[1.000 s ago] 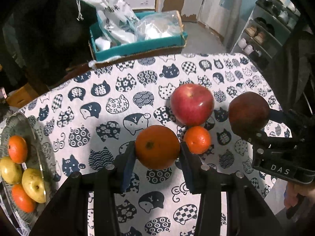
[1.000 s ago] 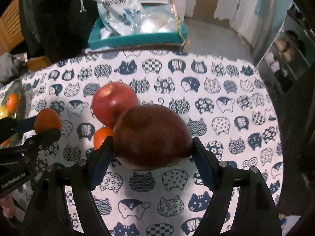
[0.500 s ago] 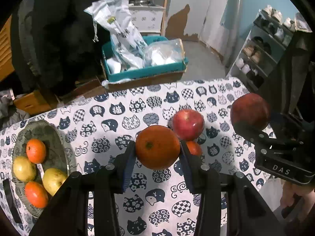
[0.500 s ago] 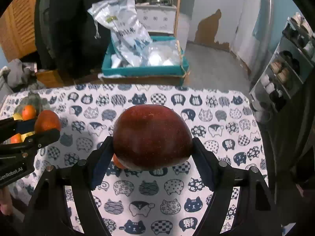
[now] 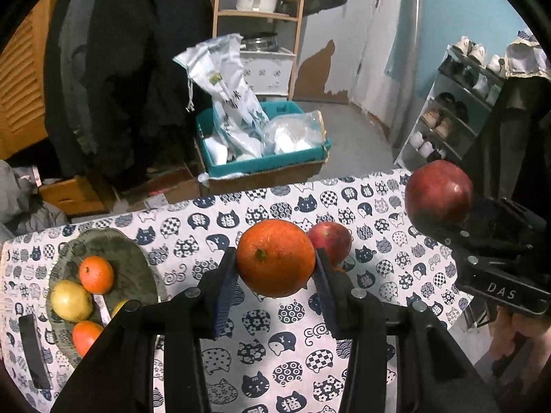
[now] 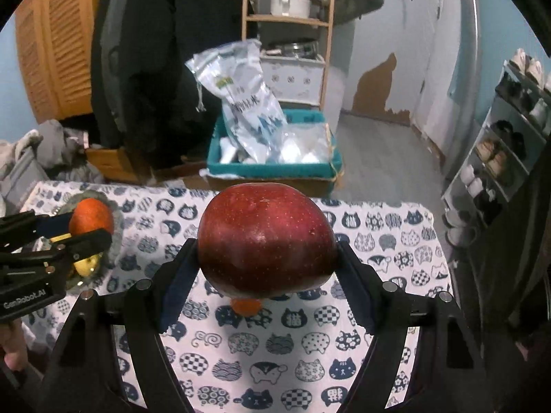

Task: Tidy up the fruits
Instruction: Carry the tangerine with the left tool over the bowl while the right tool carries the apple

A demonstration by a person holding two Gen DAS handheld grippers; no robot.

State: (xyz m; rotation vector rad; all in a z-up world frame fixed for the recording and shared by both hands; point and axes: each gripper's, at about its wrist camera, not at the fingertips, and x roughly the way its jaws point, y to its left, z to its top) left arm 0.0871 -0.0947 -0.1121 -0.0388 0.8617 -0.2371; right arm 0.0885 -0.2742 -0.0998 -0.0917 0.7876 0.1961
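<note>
A lived-in home: shoe rack (image 5: 458, 103), hanging coats (image 5: 131, 69), pot shelf (image 6: 286, 17).

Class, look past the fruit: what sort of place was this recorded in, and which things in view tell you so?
Most likely a lived-in home, perhaps near an entryway: a shoe rack, dark coats hanging up, and a pot on a wooden shelf behind a table in a cat-print tablecloth.

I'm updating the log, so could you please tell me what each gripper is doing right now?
Left gripper: closed on the orange.
Right gripper: closed on the dark apple.
</note>
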